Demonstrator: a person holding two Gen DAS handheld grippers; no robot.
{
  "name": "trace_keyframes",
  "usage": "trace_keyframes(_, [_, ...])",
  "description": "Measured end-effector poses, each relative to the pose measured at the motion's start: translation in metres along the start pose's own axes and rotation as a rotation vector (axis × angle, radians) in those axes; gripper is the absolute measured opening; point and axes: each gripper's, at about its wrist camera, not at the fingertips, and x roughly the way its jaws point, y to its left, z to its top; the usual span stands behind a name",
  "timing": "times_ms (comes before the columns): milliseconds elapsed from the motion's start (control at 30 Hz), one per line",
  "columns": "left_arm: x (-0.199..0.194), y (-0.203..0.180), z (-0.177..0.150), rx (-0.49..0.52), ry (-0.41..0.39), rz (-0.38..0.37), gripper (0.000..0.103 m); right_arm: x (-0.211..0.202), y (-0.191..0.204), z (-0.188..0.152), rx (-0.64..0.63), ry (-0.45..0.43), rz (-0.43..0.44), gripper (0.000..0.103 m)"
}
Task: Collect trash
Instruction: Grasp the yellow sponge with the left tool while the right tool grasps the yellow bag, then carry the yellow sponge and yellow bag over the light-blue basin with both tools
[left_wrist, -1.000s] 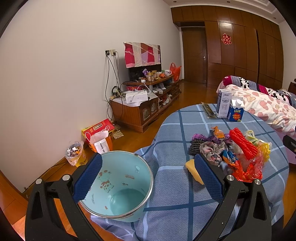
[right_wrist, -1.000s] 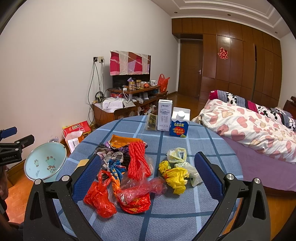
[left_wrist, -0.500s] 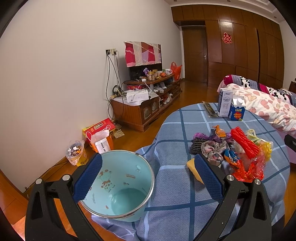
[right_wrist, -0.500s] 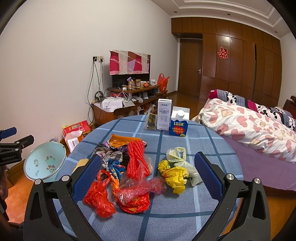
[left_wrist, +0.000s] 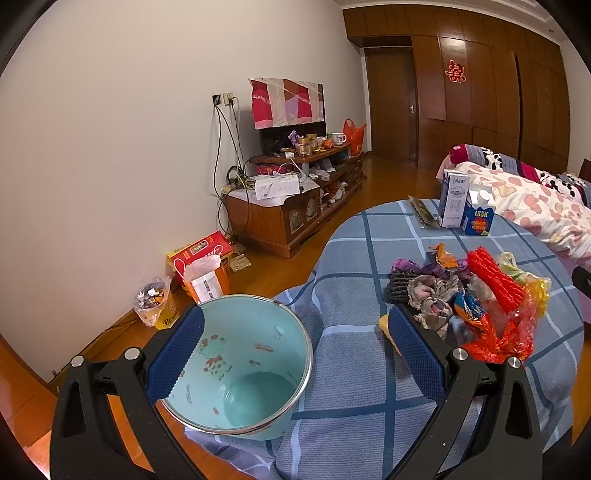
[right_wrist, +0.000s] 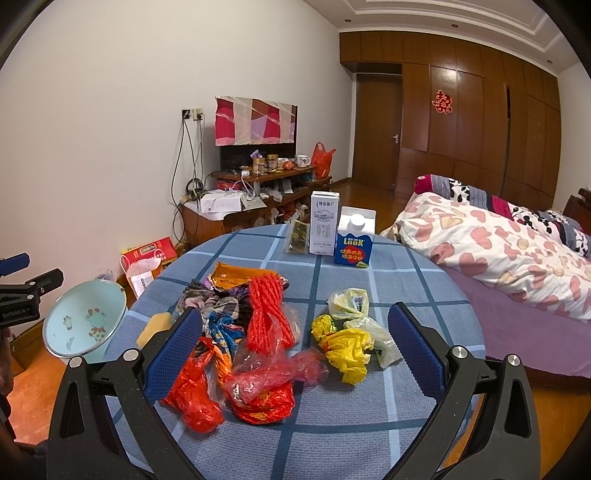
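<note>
Left gripper (left_wrist: 295, 354) jaws spread wide, holding nothing, poised over light-blue bin (left_wrist: 240, 373) at desk (left_wrist: 354, 373) edge. Right gripper (right_wrist: 295, 350) jaws equally wide, empty, above trash pile (right_wrist: 258, 350): red bags, orange net, yellow bags (right_wrist: 347, 343). Risk: crinkly plastic slipping from shallow pinch, or snagging neighbours and dragging them off desk edge. Bin unsupported, could shift aside. Versus half second ago: barely any change, left view drifted slightly, nothing grabbed.

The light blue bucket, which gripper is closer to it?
Left. The left gripper hangs right over the light blue bucket; the right gripper sits across the table above the wrappers.
</note>
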Motion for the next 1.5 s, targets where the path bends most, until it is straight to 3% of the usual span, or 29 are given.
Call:
trace_keyframes(300, [0.038,-0.022,-0.008,0.008,0.045,0.005,0.097,0.027,-0.032,-0.022,0.030,0.047,-0.081,0.099])
trace_keyframes(567, [0.083,-0.074,-0.024,0.031,0.120,-0.068,0.097,0.054,-0.066,-0.051,0.086,0.103,-0.168,0.098])
trace_keyframes(700, [0.099,-0.090,-0.037,0.042,0.169,-0.108,0.091,0.065,-0.075,-0.059,0.105,0.129,-0.167,0.098])
trace_keyframes(767, [0.103,-0.094,-0.042,0.038,0.183,-0.151,0.083,0.072,-0.076,-0.061,0.103,0.139,-0.156,0.094])
trace_keyframes(900, [0.102,-0.097,-0.044,0.029,0.190,-0.235,0.065,0.086,-0.072,-0.066,0.093,0.176,-0.104,0.071])
trace_keyframes(967, [0.101,-0.098,-0.043,0.029,0.191,-0.276,0.043,0.090,-0.071,-0.066,0.097,0.188,-0.085,0.066])
trace_keyframes(1033, [0.097,-0.099,-0.042,0.028,0.196,-0.329,0.032,0.091,-0.068,-0.064,0.089,0.188,-0.063,0.058])
trace_keyframes(1067, [0.096,-0.099,-0.042,0.032,0.194,-0.332,0.029,0.092,-0.066,-0.062,0.083,0.188,-0.044,0.052])
trace_keyframes(1100, [0.095,-0.100,-0.042,0.038,0.190,-0.336,0.028,0.093,-0.065,-0.062,0.080,0.193,-0.022,0.034])
trace_keyframes(1133, [0.094,-0.100,-0.042,0.043,0.189,-0.338,0.026,0.096,-0.063,-0.060,0.071,0.207,0.004,0.030])
trace_keyframes(1300, [0.088,-0.089,-0.036,0.036,0.172,-0.333,0.024,0.095,-0.054,-0.059,0.056,0.204,0.046,0.027])
trace_keyframes(1500, [0.076,-0.065,-0.023,0.037,0.132,-0.279,0.024,0.074,-0.054,-0.044,0.062,0.119,0.027,0.027])
